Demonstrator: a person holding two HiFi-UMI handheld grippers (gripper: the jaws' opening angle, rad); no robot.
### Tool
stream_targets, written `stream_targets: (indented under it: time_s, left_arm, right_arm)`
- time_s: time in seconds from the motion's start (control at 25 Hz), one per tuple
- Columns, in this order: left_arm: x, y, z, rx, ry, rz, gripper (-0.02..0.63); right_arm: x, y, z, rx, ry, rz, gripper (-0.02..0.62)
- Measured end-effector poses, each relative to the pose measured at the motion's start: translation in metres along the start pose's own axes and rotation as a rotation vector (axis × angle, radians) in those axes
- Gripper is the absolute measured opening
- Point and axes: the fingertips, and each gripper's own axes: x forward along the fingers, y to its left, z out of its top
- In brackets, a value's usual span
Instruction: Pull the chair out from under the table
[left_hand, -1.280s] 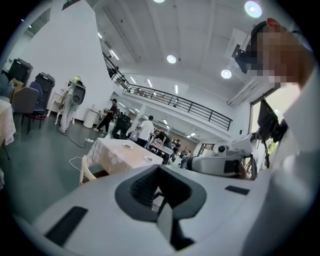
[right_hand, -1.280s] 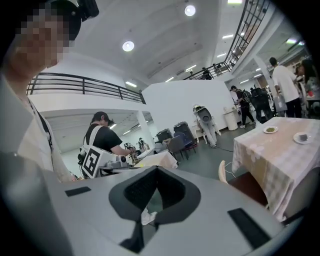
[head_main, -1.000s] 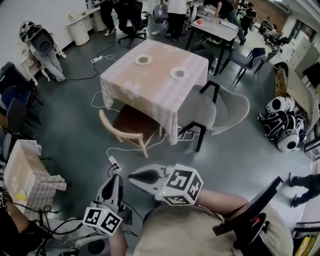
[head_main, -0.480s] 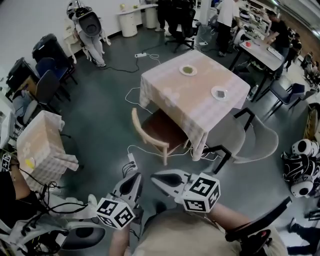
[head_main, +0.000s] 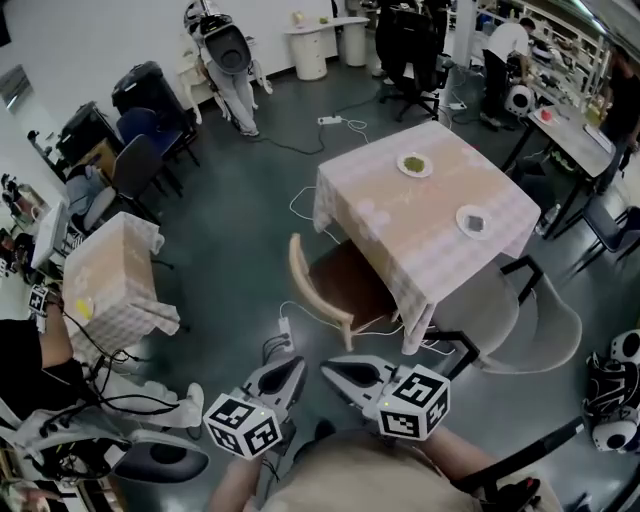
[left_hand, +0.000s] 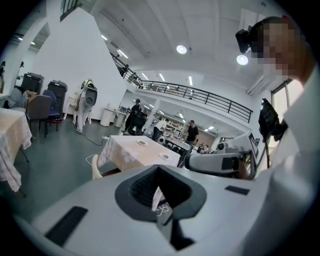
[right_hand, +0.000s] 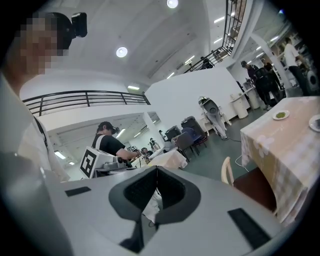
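The chair (head_main: 318, 292) has a pale wooden backrest and a brown seat, and it is tucked under the table (head_main: 400, 215) with the checked cloth. Its backrest faces me. Low in the head view, my left gripper (head_main: 293, 366) and right gripper (head_main: 330, 366) are held side by side, short of the chair and touching nothing. Both are shut and empty. In the left gripper view the chair (left_hand: 95, 167) shows far beyond the shut left gripper (left_hand: 159, 170). The right gripper view shows the chair (right_hand: 227, 173) to the right of the shut right gripper (right_hand: 156, 171).
Two plates (head_main: 415, 165) (head_main: 473, 222) lie on the table. A grey chair (head_main: 505, 315) stands at its right side. A power strip and cables (head_main: 285, 330) lie on the floor before the chair. A second clothed table (head_main: 105, 285) and office chairs (head_main: 135, 170) stand on the left.
The view has swung round the table: table and chair now show further right and a little nearer. Both grippers travelled with it, still side by side and shut.
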Motion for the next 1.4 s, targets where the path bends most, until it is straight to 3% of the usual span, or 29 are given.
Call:
stream_targets:
  time_s: [0.36, 0.64, 0.92, 1.4]
  left_arm:
    - [0.054, 0.002, 0.016, 0.029, 0.012, 0.141, -0.002]
    - [0.074, 0.012, 0.014, -0.029, 0.002, 0.234, -0.002]
    - [0.100, 0.031, 0.012, -0.035, 0.018, 0.233, -0.002]
    - [0.133, 0.110, 0.041, -0.037, 0.059, 0.088, -0.002]
  right_arm:
    - [-0.040, -0.065, 0.016, 0.036, 0.013, 0.038, 0.009]
    - [-0.045, -0.095, 0.016, 0.057, 0.058, 0.085, 0.009]
    - [-0.037, -0.123, 0.021, 0.061, 0.072, 0.065, 0.009]
    - [0.016, -0.135, 0.042, 0.023, 0.111, -0.105, 0.009]
